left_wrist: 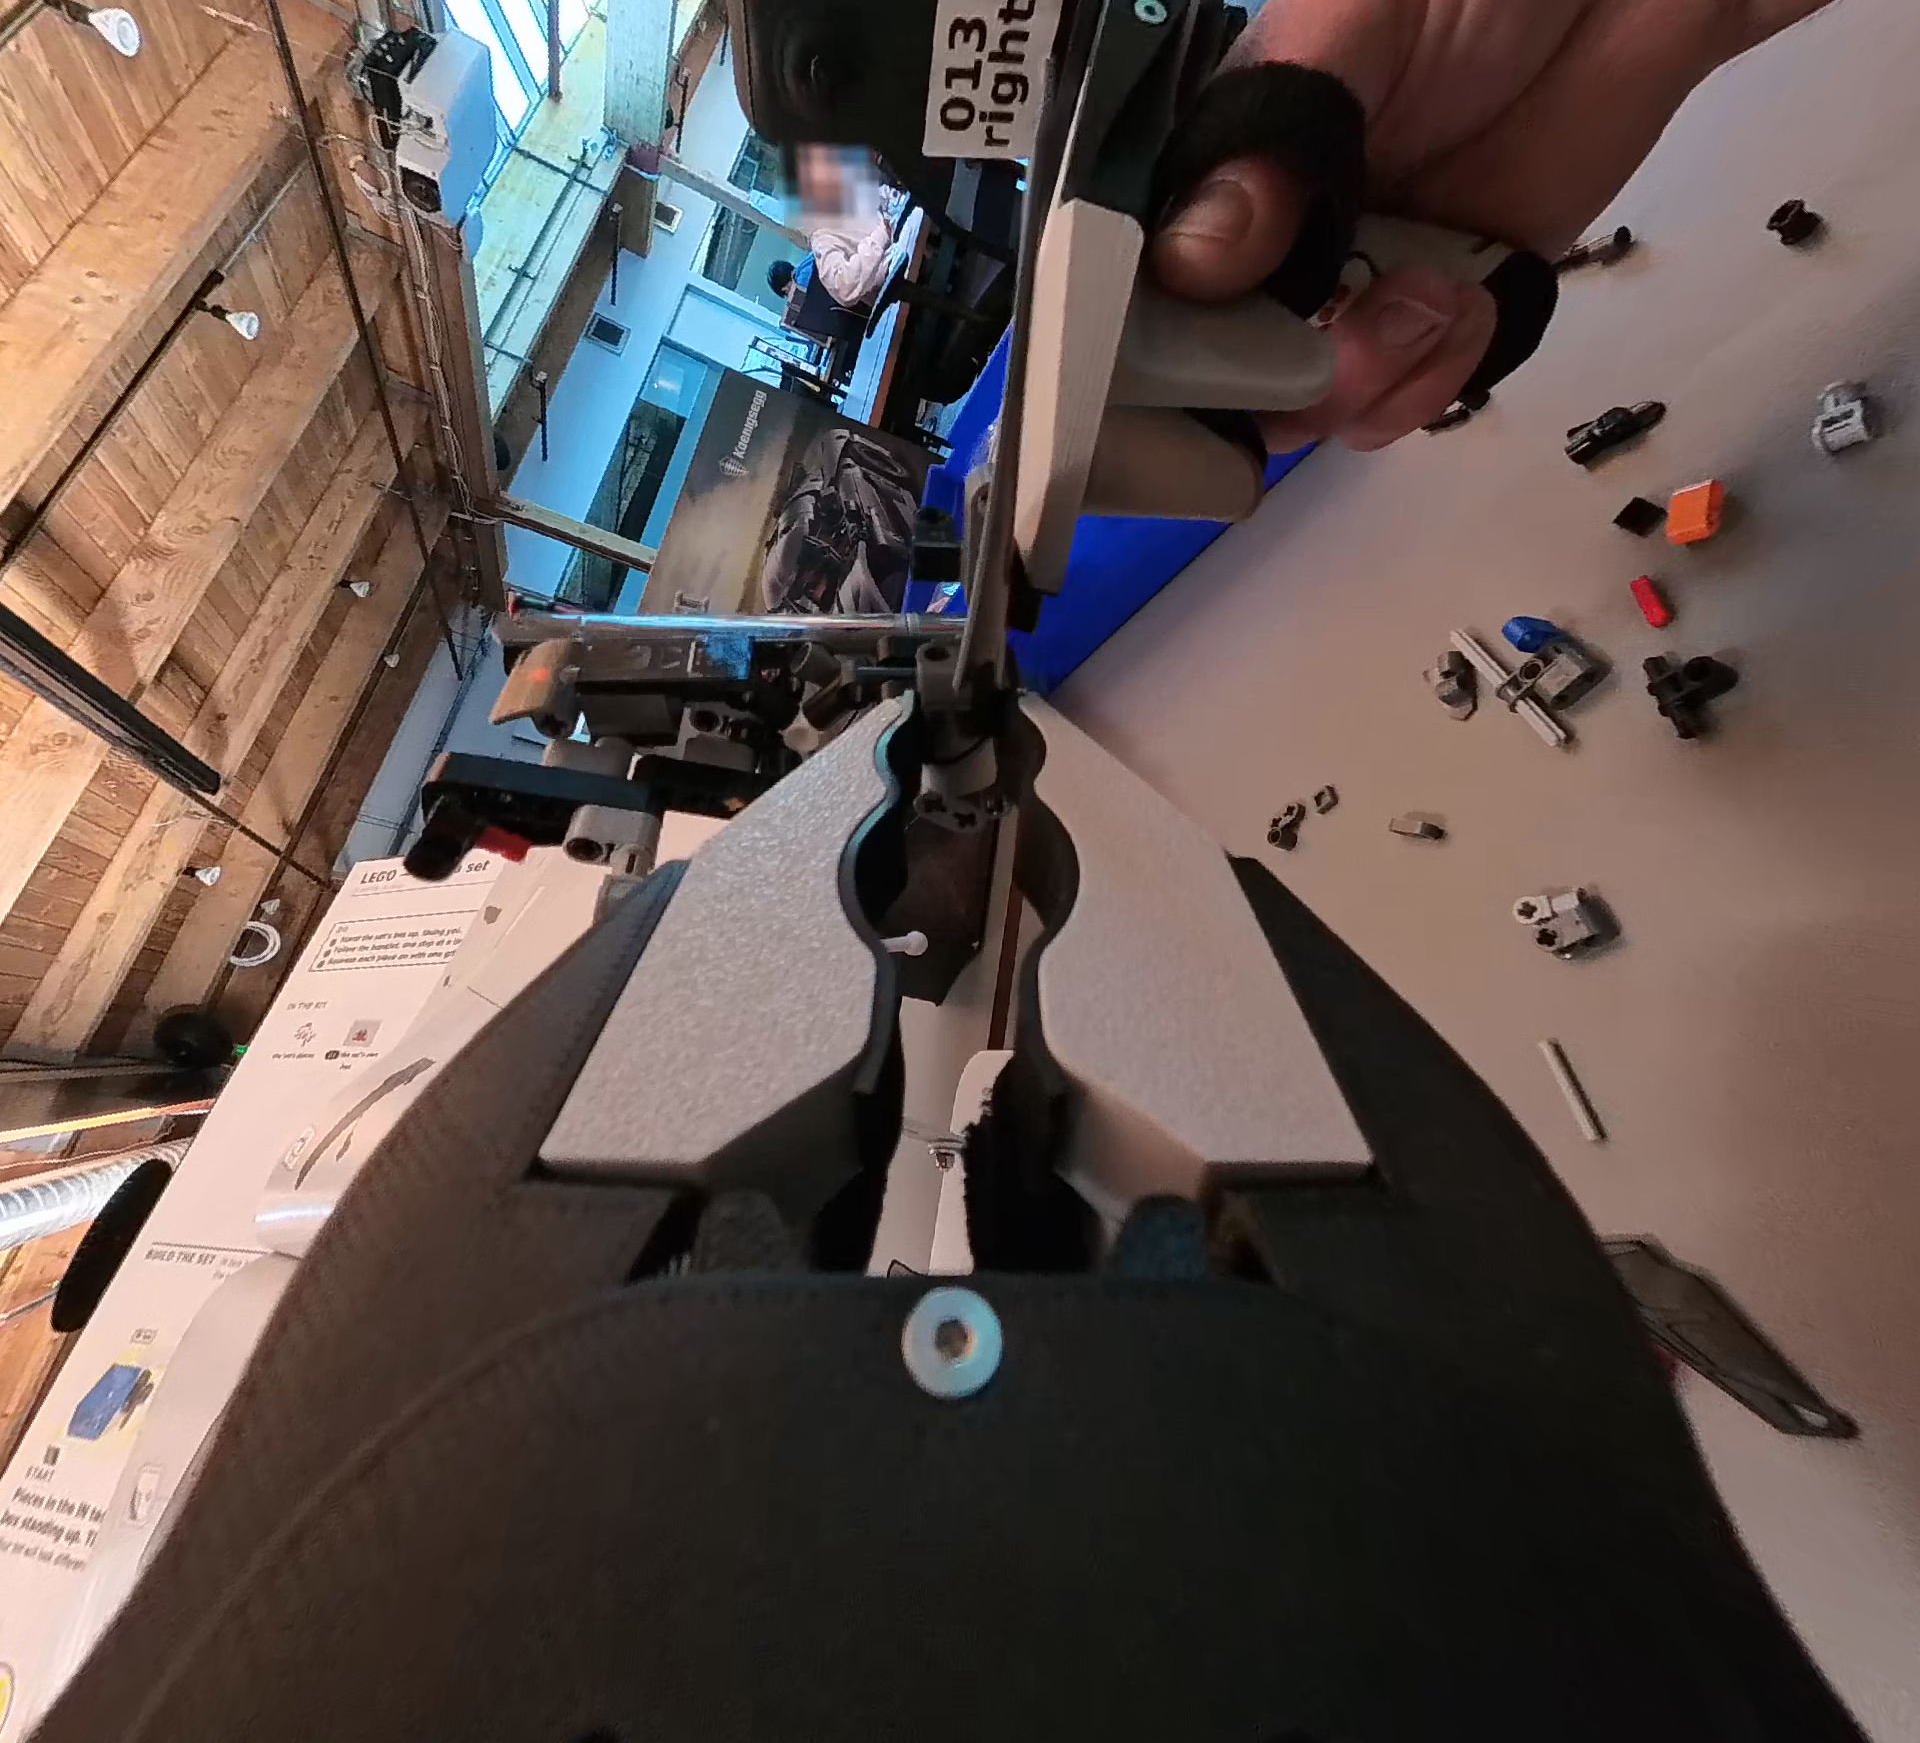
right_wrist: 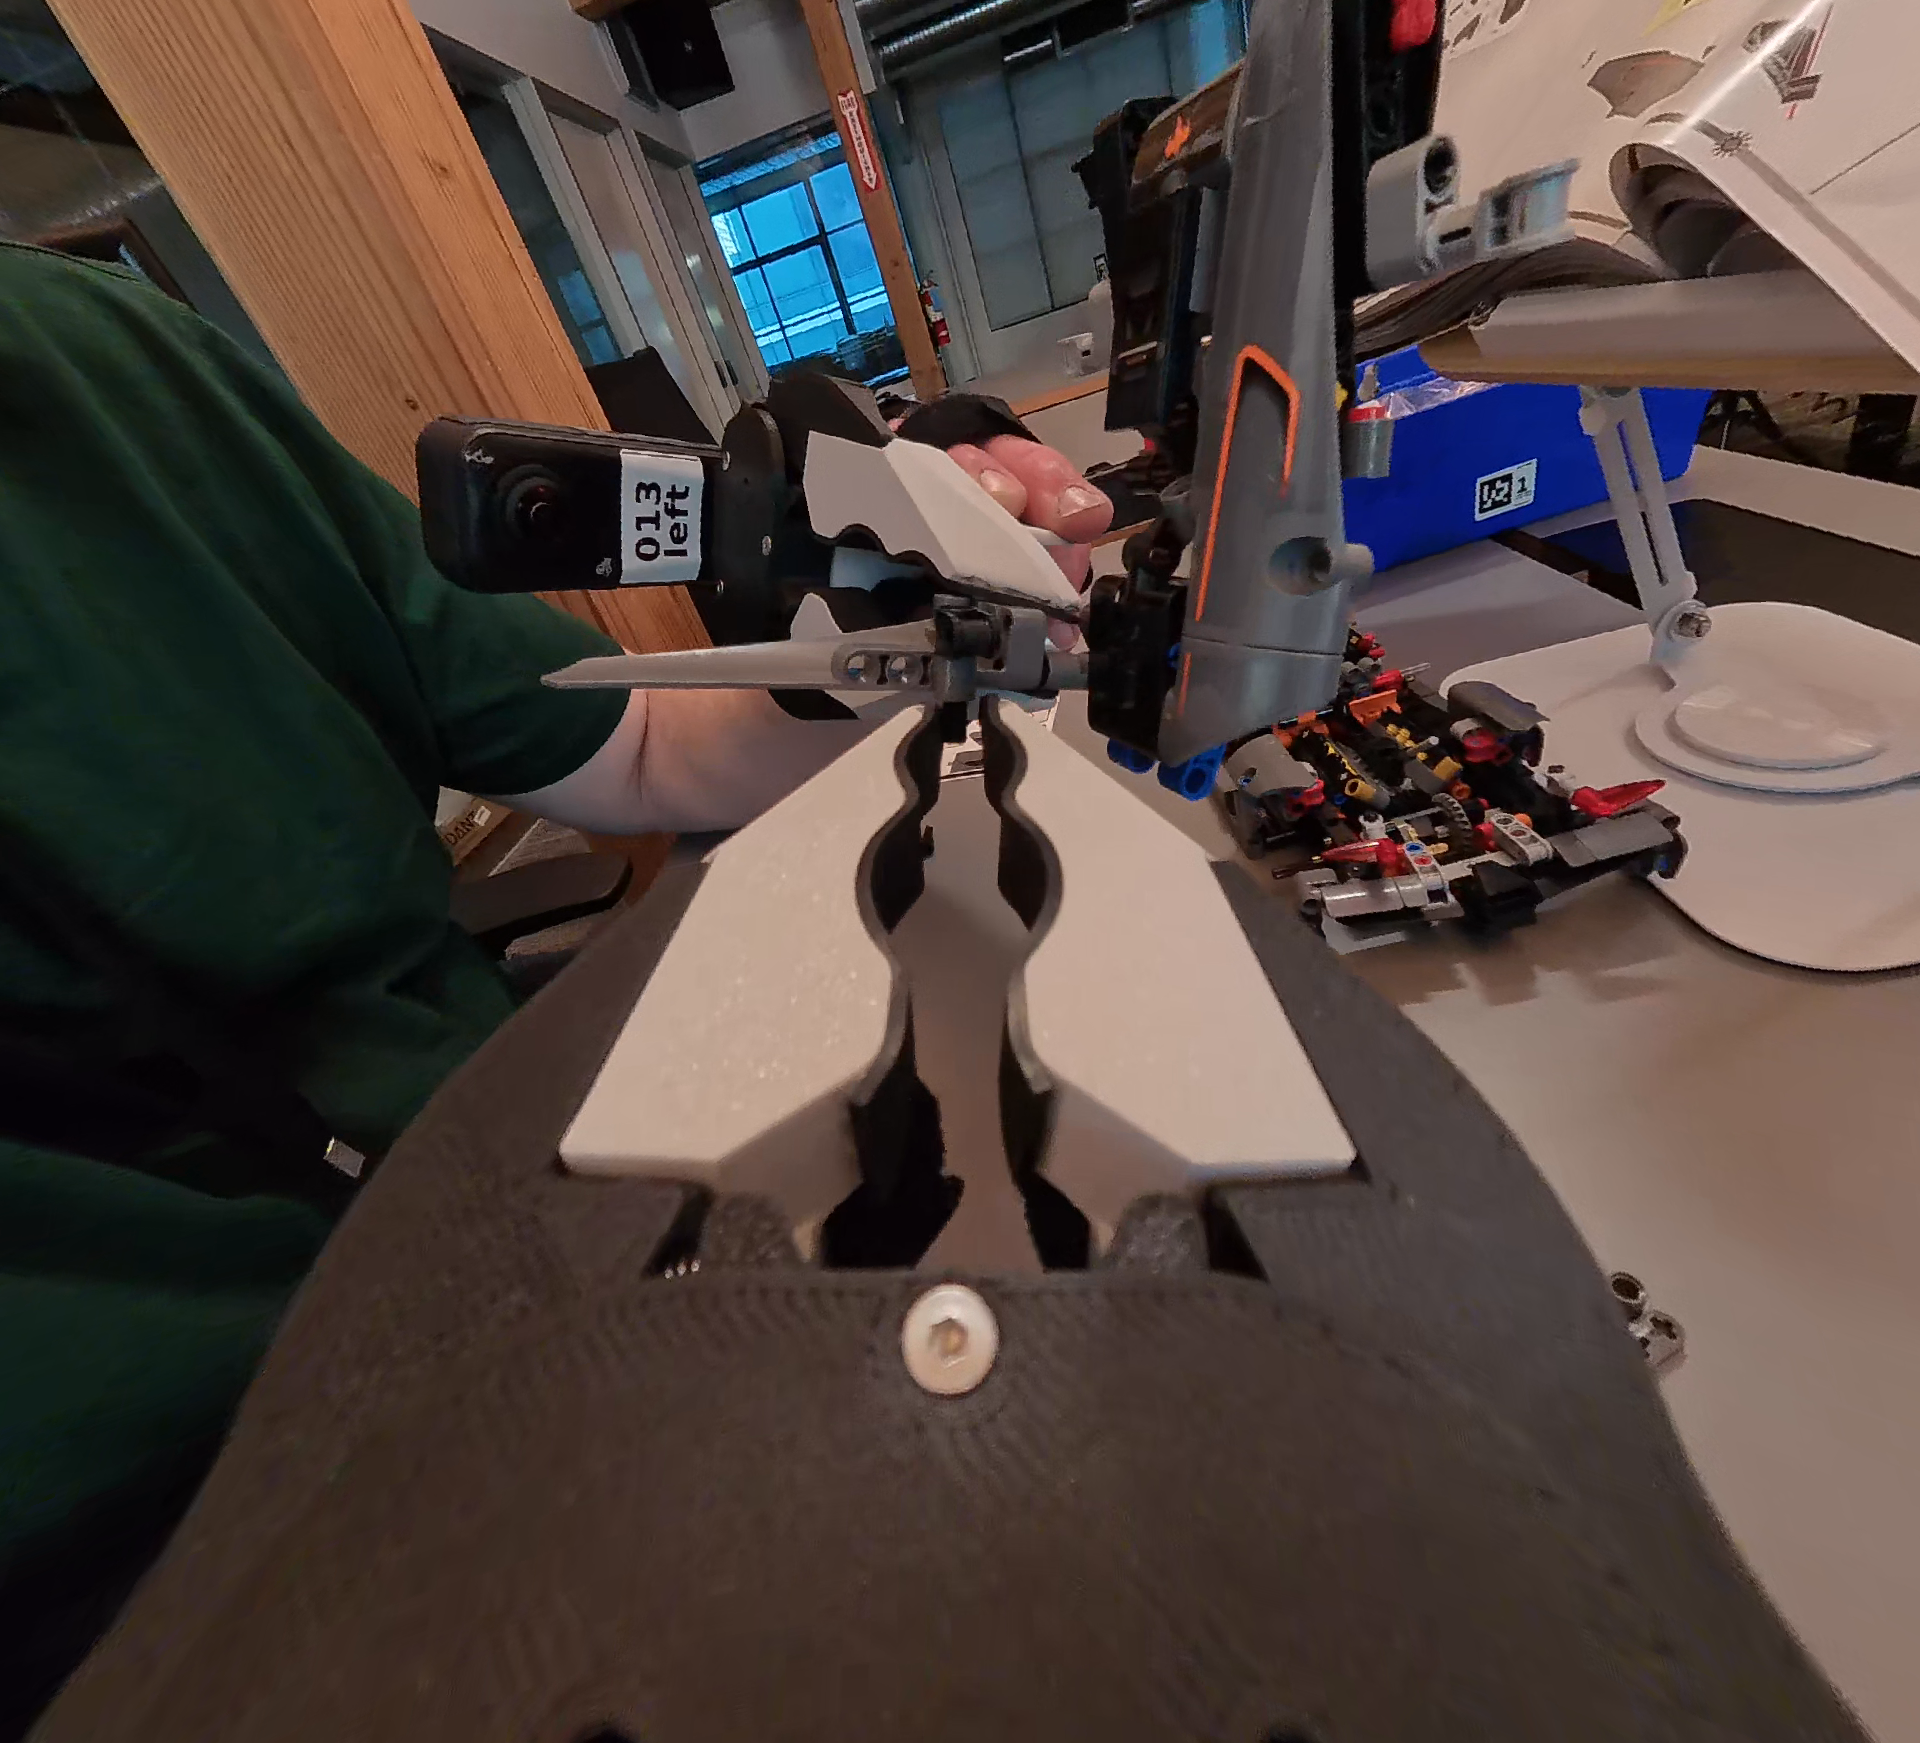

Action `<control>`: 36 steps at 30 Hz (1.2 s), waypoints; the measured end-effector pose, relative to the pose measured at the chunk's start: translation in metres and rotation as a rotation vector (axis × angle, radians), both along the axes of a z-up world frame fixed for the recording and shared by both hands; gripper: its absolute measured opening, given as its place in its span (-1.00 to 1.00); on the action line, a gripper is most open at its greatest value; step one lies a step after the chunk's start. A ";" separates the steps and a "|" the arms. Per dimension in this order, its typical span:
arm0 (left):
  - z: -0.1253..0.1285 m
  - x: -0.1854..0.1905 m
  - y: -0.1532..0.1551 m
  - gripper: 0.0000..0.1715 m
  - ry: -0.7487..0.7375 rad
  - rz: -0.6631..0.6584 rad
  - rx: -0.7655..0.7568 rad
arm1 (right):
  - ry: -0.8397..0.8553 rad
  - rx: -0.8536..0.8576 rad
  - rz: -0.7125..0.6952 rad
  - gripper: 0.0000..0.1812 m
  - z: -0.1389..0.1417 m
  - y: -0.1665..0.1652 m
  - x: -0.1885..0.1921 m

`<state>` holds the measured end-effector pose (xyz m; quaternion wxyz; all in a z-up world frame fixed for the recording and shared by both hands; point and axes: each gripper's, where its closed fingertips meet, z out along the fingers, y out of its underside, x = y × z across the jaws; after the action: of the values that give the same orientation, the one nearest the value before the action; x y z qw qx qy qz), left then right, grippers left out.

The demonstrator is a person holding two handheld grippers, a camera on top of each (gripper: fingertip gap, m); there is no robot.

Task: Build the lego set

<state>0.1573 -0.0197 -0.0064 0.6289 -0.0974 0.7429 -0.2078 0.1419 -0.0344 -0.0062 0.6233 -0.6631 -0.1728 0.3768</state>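
Both tongs, left tongs (left_wrist: 961,727) and right tongs (right_wrist: 961,706), pinch the light, stiff grey panel assembly (right_wrist: 1262,405); I'd grip the connector hub, since the joints look fragile.

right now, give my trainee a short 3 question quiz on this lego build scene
1. True or false: the right gripper is wide open and holds nothing.
2. Multiple choice: where does the chassis with many coloured parts sit? A) on the table beside the white stand base B) inside the blue bin C) in the left gripper
3. Fill in: the grey panel held up in the air carries a stripe of what colour?

Key
1. False: its tips are closed on a small dark connector of the grey sub-assembly.
2. A
3. Orange
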 end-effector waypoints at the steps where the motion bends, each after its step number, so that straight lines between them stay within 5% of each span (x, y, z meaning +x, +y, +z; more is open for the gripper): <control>1: 0.000 0.000 0.000 -0.86 0.001 0.000 0.000 | -0.003 0.000 -0.001 -0.95 0.000 0.000 0.000; 36: 0.006 -0.001 -0.003 -0.87 -0.022 -0.008 -0.011 | 0.026 0.036 0.024 -0.97 0.004 -0.004 -0.001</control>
<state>0.1559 -0.0231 -0.0004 0.6357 -0.0954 0.7351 -0.2153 0.1409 -0.0388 -0.0022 0.6329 -0.6446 -0.1796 0.3895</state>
